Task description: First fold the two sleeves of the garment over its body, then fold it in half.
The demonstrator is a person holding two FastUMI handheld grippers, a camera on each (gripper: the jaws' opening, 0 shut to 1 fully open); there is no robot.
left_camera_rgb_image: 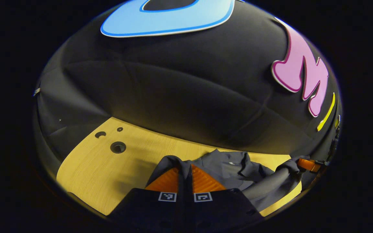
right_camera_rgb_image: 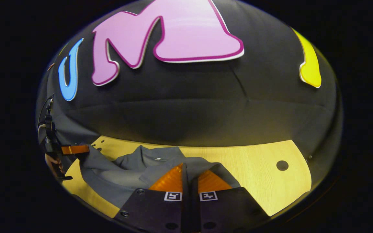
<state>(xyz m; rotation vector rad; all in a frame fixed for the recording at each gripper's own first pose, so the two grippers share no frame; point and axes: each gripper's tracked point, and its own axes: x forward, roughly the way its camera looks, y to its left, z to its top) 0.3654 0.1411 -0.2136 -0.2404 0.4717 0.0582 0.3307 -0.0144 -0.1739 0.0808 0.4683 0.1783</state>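
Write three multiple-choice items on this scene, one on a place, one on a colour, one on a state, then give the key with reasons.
1. Where does the garment lie?
A. on the wooden table
B. on a chair
C. in a basket

2. What colour is the garment?
A. red
B. grey
C. white

3. How do the left gripper and the right gripper stand?
A. both wide open, clear of the cloth
B. one open, one shut
C. both shut on the cloth

Key:
1 A: the cloth spreads over the pale wood top in both views.
2 B: the fabric is grey throughout.
3 C: in each gripper's own view the fingers are closed together with a fold of cloth pinched between them.
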